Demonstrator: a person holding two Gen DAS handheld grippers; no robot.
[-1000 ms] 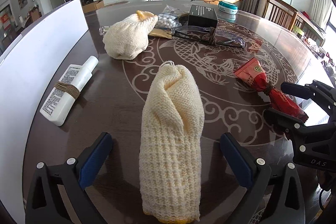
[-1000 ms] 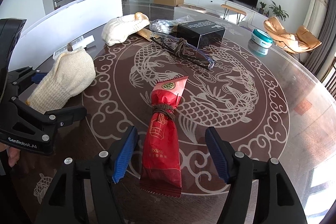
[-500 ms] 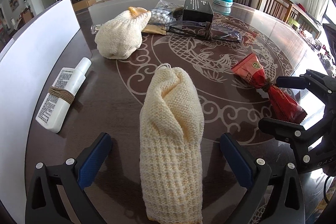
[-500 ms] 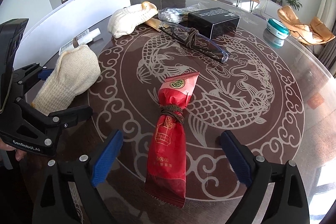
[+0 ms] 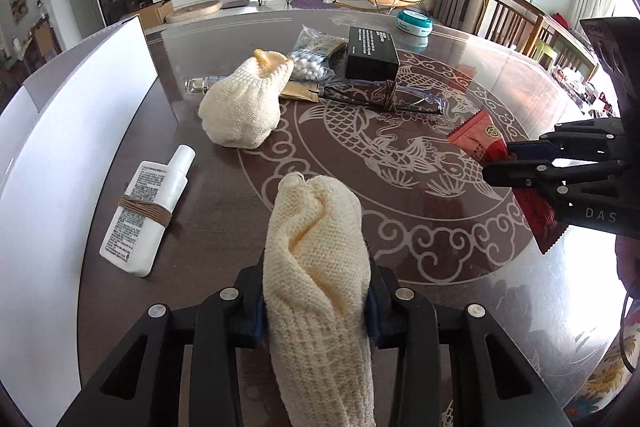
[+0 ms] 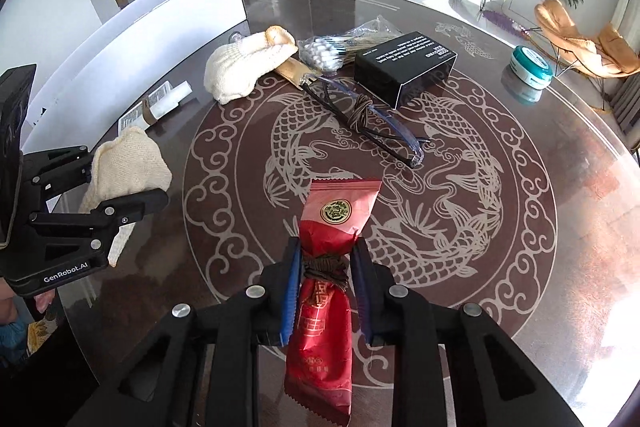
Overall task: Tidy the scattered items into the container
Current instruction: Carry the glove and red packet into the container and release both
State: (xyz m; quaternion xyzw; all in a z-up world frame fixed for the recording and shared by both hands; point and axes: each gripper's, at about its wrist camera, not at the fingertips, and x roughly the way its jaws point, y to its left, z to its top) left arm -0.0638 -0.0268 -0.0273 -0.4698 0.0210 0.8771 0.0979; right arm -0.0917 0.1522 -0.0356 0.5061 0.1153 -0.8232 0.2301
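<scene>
Landmark: round dark table w/ pale fish-and-cloud inlay (image 5: 400, 163).

L gripper (image 5: 316, 303): blue pads pressed into both sides of the cream knitted glove rolled into a tube (image 5: 316, 267), gripping it. Seen from the R wrist cam, glove (image 6: 124, 167) sits between the L gripper's black fingers (image 6: 116, 187) at the inlay's left rim, its lower end hanging free below the fingers.

R gripper (image 6: 326, 287): jaws closing, pads pressed on the red foil snack packet tied w/ brown cord (image 6: 332, 267), right at the cord. L wrist cam shows the same packet (image 5: 480, 143) poking out past the R gripper (image 5: 516, 163) at the inlay's right edge, saw-tooth end hanging beneath.

Only L cam shows fully: white flat bottle w/ brown band (image 5: 148, 203), lying left of the inlay beside the white container wall (image 5: 76, 131); R cam gets just part of it. L cam also catches a clear glass bottle neck (image 5: 198, 85) behind the second cream knitted glove (image 5: 244, 107).

Both cams: second glove at inlay's far-left rim; bag of cotton swabs (image 6: 324, 53) and black box w/ white print (image 6: 404, 67) beyond the far rim; clear-lens glasses wrapped in cord (image 6: 368, 123) on the inlay's far part; teal-lidded round tub (image 6: 530, 67) far right, well apart from the rest.

R cam only: bit of a person's hand (image 6: 12, 303) under the L gripper body.
</scene>
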